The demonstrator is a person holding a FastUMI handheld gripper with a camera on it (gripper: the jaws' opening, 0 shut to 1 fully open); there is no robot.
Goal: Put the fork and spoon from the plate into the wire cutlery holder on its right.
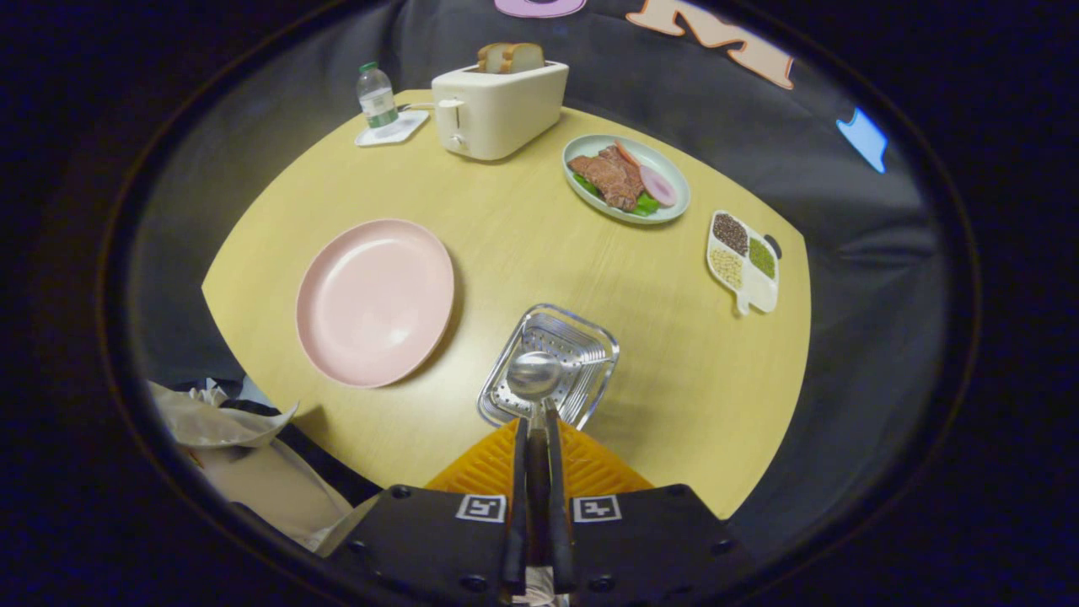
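My gripper (536,415) is shut on the handle of a metal spoon (534,373). The spoon's bowl points forward and hangs over the open top of the wire cutlery holder (590,341), seen from above just ahead of the fingers. The holder stands on the yellow table to the right of the pink plate (375,299). The plate's surface is bare. A second handle seems to lie between the fingers beside the spoon's, but I cannot tell whether it is the fork.
Beyond the holder stand a white toaster (497,110) with bread, a water bottle (376,97) on a small tray, a plate of meat and vegetables (626,177), and a divided dish of grains (742,261). Crumpled white material (211,421) lies off the table's near left edge.
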